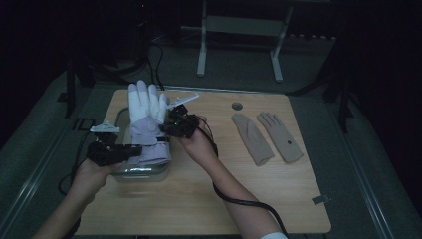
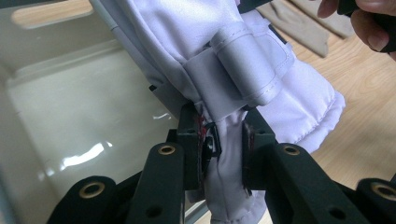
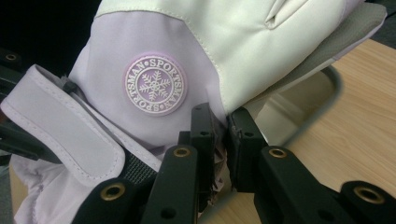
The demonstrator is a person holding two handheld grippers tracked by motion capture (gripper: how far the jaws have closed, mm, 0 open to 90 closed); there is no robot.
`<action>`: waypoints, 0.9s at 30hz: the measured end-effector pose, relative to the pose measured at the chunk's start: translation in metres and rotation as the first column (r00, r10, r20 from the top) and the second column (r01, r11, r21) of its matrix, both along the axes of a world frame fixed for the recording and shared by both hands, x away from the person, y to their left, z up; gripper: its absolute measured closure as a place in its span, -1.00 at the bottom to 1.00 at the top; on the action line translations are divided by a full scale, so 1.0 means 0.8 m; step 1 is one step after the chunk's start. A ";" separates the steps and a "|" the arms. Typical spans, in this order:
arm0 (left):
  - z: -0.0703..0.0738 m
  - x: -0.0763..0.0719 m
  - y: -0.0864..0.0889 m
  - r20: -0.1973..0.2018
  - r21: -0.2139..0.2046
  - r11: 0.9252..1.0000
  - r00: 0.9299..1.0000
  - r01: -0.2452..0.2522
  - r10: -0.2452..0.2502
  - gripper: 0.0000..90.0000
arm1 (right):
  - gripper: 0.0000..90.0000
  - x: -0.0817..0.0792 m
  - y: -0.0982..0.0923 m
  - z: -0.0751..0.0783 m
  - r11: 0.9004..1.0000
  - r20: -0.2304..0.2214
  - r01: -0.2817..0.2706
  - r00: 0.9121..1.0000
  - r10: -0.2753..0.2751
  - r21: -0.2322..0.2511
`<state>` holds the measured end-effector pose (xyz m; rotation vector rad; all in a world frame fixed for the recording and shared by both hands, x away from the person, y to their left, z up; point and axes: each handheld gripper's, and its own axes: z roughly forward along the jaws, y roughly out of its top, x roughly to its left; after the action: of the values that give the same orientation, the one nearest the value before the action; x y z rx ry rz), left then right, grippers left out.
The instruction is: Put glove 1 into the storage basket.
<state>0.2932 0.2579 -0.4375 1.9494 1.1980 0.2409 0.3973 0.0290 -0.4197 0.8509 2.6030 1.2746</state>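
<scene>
Currently both the left hand-held gripper [image 2: 223, 142] and right hand-held gripper [image 3: 219, 135] pinch the white ski glove [image 1: 147, 115] above the clear bin [image 1: 142, 174]; thin fabric bites could slip, dropping it outside the bin.

Three gloves in all: one padded white-and-lilac ski glove [image 1: 145, 119], held above one clear plastic bin [image 1: 144, 173], and two flat beige knit gloves [image 1: 253, 138] lying side by side to the right of that bin. Two hand-held grippers, the left gripper [image 1: 130, 149] at the bin's near-left edge and the right gripper [image 1: 166, 127] over its right side, each clamped on the ski glove. One wooden desk [image 1: 199, 199] carries everything. One round grommet [image 1: 237, 106] sits in the desktop beyond the bin, to its right. One snowflake badge [image 3: 154, 84] marks the ski glove.
</scene>
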 end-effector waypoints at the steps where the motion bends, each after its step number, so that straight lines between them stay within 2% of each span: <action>1: -0.001 0.000 0.005 -0.001 0.003 1.000 1.000 -0.003 0.003 0.65 | 0.83 0.001 0.006 -0.001 1.000 0.002 -0.004 1.000 0.004 -0.001; 7: -0.015 0.008 0.019 -0.022 0.023 1.000 1.000 -0.009 0.010 0.65 | 0.83 0.009 0.028 -0.015 1.000 -0.016 -0.007 1.000 0.007 -0.018; 13: -0.041 0.022 0.024 -0.078 0.024 1.000 0.997 -0.010 0.012 0.65 | 0.83 0.020 0.039 -0.043 0.998 -0.055 0.002 0.998 -0.005 -0.056; 20: -0.063 0.028 0.025 -0.132 0.046 0.999 0.991 -0.010 0.016 0.65 | 0.83 0.026 0.046 -0.076 0.996 -0.102 0.004 0.995 -0.013 -0.092; 24: -0.070 0.029 0.024 -0.152 0.063 0.998 0.988 -0.010 0.020 0.64 | 0.83 0.025 0.049 -0.085 0.994 -0.111 0.002 0.994 -0.015 -0.109; 27: -0.074 0.032 0.021 -0.185 0.086 0.996 0.983 -0.006 0.021 0.64 | 0.84 0.024 0.054 -0.096 0.989 -0.126 -0.004 0.992 -0.015 -0.151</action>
<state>0.3188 0.2748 -0.4965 2.0742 1.3404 0.1203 0.4169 0.0724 -0.4969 0.9388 2.7498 1.0379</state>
